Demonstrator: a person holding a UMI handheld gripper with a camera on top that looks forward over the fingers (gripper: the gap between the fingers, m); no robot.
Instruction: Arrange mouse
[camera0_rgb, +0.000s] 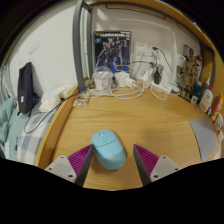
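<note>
Resting on light wooden desk (150, 125): pale blue rounded plastic computer mouse (108, 150), between the gripper (113, 163) fingers. Magenta-padded fingers (76, 163) spread wide, gap visible either side of mouse, no squeeze. At 12 o'clock beyond mouse: tangle of white cables (125, 88) against wall, dark poster (113, 47) above. At 9 o'clock off desk edge: black bag (28, 84).

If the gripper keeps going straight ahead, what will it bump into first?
Probably the light blue mouse. It lies on the wooden desk between the open gripper fingers, with gaps at both sides. Bare desk follows before the cables and clutter at the wall, though depth is hard to judge.
</note>
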